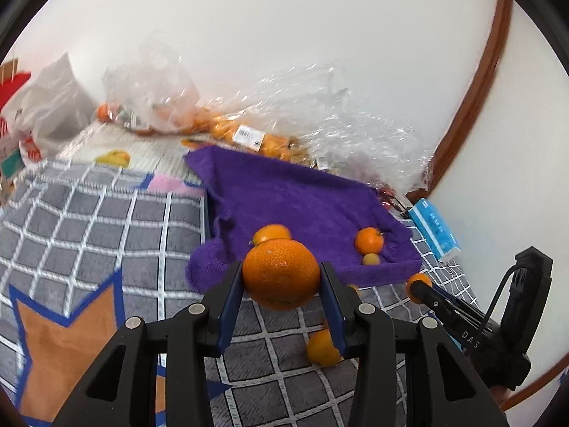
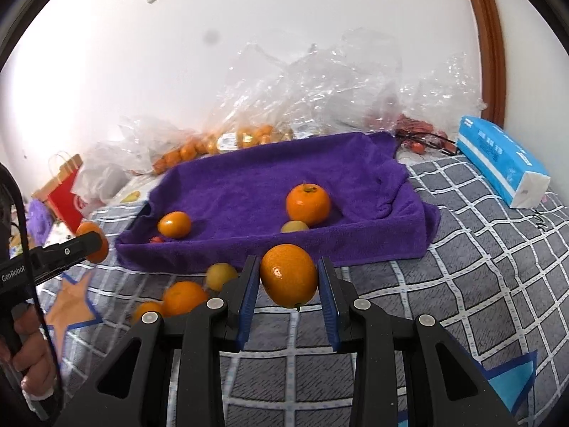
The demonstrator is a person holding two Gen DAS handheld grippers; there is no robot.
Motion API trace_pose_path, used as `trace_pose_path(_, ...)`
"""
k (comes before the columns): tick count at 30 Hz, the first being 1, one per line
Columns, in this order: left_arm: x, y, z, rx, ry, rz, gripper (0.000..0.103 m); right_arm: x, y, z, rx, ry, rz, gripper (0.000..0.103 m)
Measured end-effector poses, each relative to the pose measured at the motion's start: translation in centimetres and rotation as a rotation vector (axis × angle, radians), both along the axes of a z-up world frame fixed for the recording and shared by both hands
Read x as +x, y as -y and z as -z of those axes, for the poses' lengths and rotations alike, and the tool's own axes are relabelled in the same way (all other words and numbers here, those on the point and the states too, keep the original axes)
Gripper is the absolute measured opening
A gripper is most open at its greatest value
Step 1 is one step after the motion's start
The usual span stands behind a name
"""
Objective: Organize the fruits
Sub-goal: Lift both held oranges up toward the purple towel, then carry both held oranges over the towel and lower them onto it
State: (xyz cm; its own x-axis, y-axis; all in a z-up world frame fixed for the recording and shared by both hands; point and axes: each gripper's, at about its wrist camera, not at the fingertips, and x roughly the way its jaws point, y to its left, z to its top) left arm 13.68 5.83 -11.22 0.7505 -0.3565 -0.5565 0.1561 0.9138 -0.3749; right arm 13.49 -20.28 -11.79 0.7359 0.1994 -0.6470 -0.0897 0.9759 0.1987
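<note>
Orange fruit (image 2: 288,275) in right claw (image 2: 288,277) — oval, long axis upright, stem down

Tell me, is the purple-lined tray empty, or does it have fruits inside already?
Not empty. The purple-lined tray holds a large orange, a smaller orange and a small yellowish fruit.

Middle of the purple tray (image 2: 409,245) is left pretty open; an orange (image 2: 308,204) and small fruit sit inside, loose fruit (image 2: 185,297) is scattered before its front wall.
</note>
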Motion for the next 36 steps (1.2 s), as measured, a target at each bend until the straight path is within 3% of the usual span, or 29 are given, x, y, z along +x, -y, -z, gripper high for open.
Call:
trace_pose_path(4, 0.7, 0.2, -2.1, 0.042, 0.031, -0.011, 0.04, 0.3, -0.1, -2.1, 0.002, 0.025, -0.01, 0.033)
trace_pose_path(13, 4.6, 0.9, -3.7, -0.008, 0.054, 0.011, 0.04, 3.2, 0.1, -5.1, -0.005, 0.084, 0.006, 0.033)
trace_pose_path(18, 6.7, 1.9, -3.7, 0.021, 0.071, 0.005, 0.04, 5.6, -0.4, -4.7, 0.0, 0.096, 0.007, 0.033)
trace_pose_path(28, 8.7, 1.2, 0.0, -0.039, 0.023, 0.005, 0.04, 8.2, 0.4, -0.6, 0.017, 0.027, 0.034, 0.033)
trace_pose_path(36, 9.5, 0.5, 1.1, -0.059, -0.01, -0.033, 0.04, 8.7, 1.9, 0.5, 0.013, 0.004, 0.073, 0.033)
